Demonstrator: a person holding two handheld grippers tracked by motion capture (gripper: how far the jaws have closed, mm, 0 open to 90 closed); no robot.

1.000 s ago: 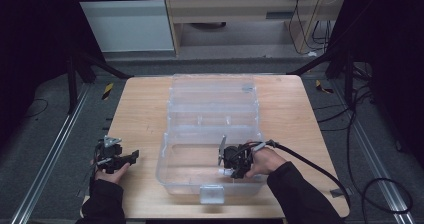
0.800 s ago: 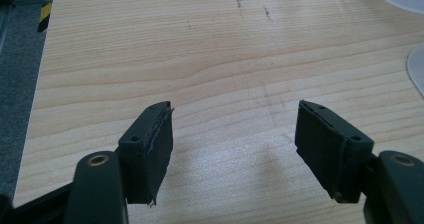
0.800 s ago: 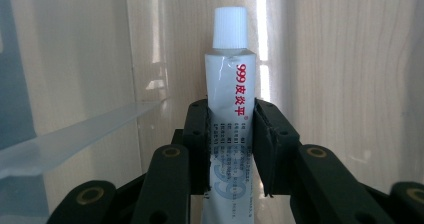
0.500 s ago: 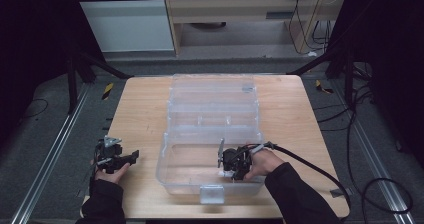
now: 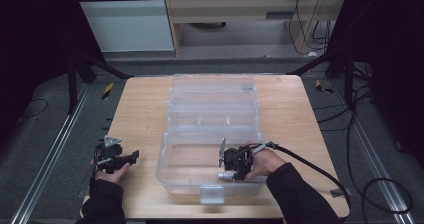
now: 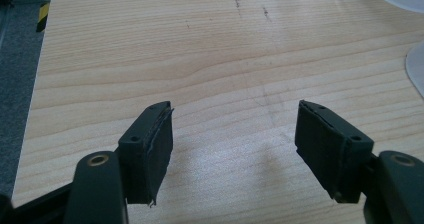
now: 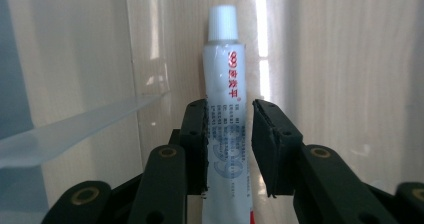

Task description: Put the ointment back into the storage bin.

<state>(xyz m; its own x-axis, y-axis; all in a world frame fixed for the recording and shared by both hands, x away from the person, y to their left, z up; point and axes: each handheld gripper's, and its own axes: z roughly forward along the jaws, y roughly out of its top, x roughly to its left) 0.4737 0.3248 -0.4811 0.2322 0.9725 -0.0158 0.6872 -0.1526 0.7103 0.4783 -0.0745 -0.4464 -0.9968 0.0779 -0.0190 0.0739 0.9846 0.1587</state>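
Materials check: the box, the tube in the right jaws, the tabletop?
Box: clear, glossy, likely rigid plastic; the wood shows through its walls. Tube: silvery sheen, printed, white cap; metal or laminate, can't tell. Tabletop: pale wood grain, matte; solid wood or laminate unclear.

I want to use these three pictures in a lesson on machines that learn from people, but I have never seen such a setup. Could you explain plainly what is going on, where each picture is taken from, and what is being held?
No robot is here: a person holds a hand-operated two-jaw gripper in each hand. The high view looks down from above on a wooden table bearing a clear plastic box with its lid open. The other two pictures come from small cameras riding on the grippers, looking along their black jaws. The left gripper is open over bare wood, holding nothing. The right gripper reaches into the box with its jaws around a small white tube with a white cap and red print. One jaw touches it; a narrow gap shows at the other, so the grip looks loose.
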